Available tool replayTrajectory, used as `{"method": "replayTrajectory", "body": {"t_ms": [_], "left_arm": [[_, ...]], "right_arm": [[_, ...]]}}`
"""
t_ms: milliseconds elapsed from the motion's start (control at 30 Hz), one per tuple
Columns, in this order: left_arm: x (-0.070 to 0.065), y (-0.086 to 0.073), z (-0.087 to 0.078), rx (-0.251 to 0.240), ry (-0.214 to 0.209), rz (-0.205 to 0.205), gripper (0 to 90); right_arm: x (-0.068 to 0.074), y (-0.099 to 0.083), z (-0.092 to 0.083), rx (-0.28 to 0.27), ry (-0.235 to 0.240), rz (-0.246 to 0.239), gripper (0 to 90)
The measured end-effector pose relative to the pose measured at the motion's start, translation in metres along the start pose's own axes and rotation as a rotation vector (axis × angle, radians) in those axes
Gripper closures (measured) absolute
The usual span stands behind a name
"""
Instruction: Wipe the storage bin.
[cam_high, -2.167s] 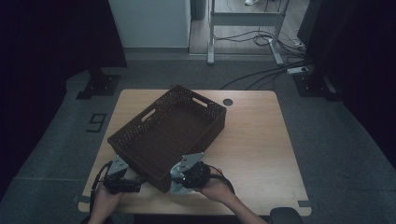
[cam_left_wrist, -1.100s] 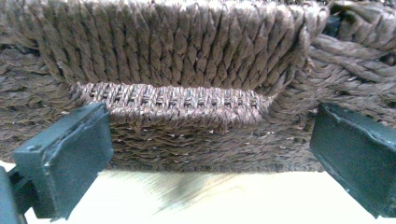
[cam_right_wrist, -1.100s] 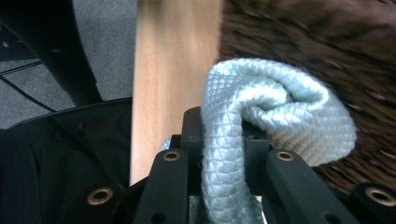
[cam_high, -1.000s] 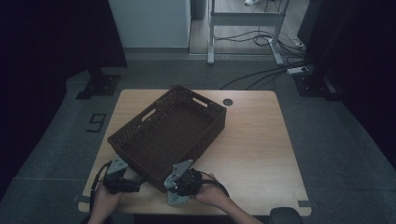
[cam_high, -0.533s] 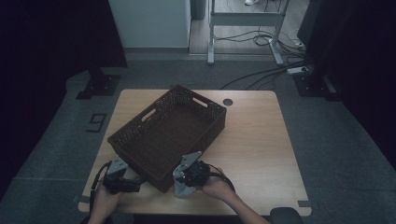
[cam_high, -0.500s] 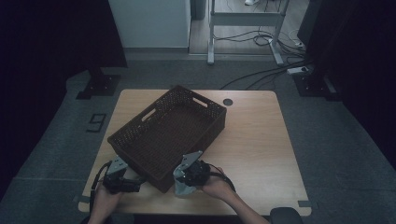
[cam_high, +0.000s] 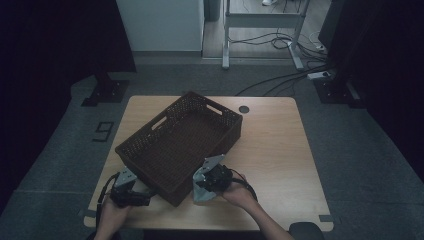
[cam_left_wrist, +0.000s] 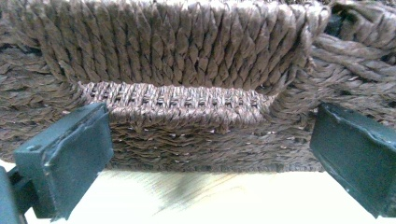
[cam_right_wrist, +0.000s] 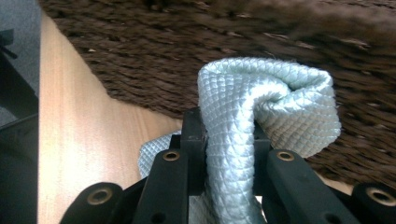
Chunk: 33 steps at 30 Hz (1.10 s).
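cloth (cam_right_wrist: 261, 116) pinched, right hand-held gripper (cam_high: 212, 179) beside basket (cam_high: 180, 140)

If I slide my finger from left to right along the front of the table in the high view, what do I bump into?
Left gripper → corner of the brown woven basket → pale cloth → right gripper.

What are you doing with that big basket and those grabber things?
A person works at a wooden table with a gripper in each hand. The right gripper is pinching a pale blue cloth right beside the brown woven basket. The left gripper is open, its jaws facing the basket's handle hole.
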<state>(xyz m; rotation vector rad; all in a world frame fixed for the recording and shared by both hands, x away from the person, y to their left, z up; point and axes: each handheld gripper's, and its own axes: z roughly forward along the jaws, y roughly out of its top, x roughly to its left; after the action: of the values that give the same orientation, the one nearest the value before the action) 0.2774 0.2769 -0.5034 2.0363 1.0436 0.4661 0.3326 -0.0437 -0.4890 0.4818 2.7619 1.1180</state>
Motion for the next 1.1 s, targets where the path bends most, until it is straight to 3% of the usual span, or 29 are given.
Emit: {"method": "replayTrajectory", "body": {"t_ms": [1100], "left_arm": [[0.000,0.000,0.000,0.001,-0.001,-0.002,0.0]], "right_arm": [[-0.064,-0.021,-0.026,-0.015,-0.151,0.154,75.7]]}}
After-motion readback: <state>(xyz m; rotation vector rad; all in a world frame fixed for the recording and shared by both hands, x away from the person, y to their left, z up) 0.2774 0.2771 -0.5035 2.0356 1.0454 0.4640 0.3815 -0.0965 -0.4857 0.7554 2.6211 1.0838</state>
